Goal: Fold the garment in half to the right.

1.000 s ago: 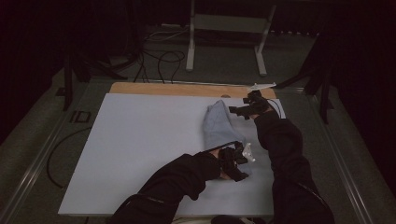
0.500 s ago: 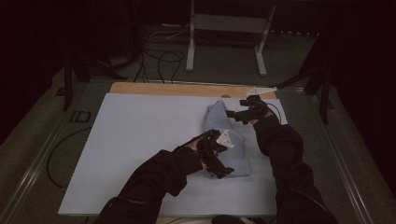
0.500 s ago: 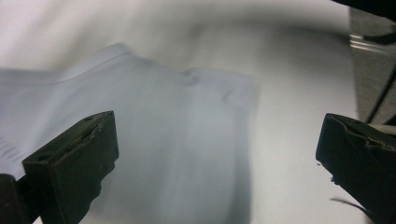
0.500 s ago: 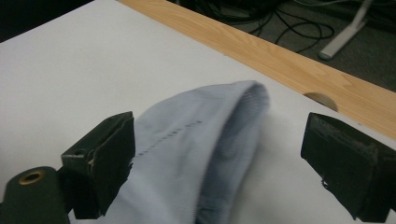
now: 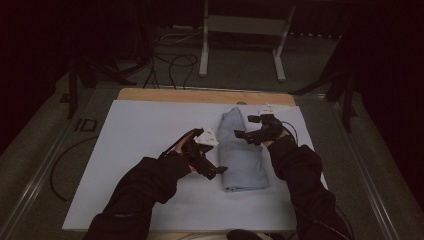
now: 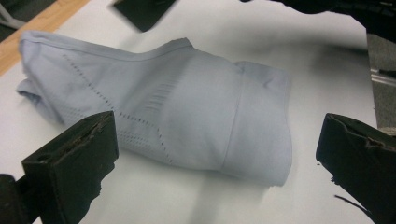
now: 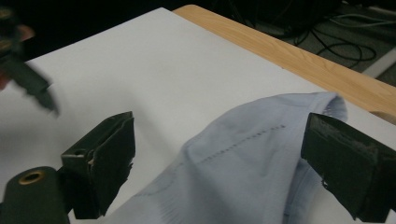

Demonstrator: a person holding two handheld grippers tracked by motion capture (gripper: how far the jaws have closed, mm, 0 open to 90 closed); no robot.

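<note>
A light blue garment (image 5: pixel 242 150) lies folded into a long narrow strip on the white table cover (image 5: pixel 135 165), right of centre. My left gripper (image 5: pixel 212 152) hovers at the strip's left edge, open, nothing between its jaws. In the left gripper view the garment (image 6: pixel 187 107) lies just beyond the open left gripper (image 6: pixel 217 128). My right gripper (image 5: pixel 246 126) is over the strip's far half, also open. In the right gripper view the cloth (image 7: pixel 243 172) runs under and between the spread jaws of the right gripper (image 7: pixel 219 126) without being pinched.
A wooden strip (image 5: pixel 175 95) edges the far side of the table. Beyond it on the floor are cables (image 5: pixel 175 62) and a metal stand's legs (image 5: pixel 205 50). A cable (image 5: pixel 65 155) loops left of the table. The blurred left gripper (image 7: pixel 28 79) appears at the right gripper view's left.
My left gripper has drawn back to the left, off the garment's near end. The cloth, earlier raised and bunched, now lies flat and folded. My right gripper has shifted slightly nearer and left.
</note>
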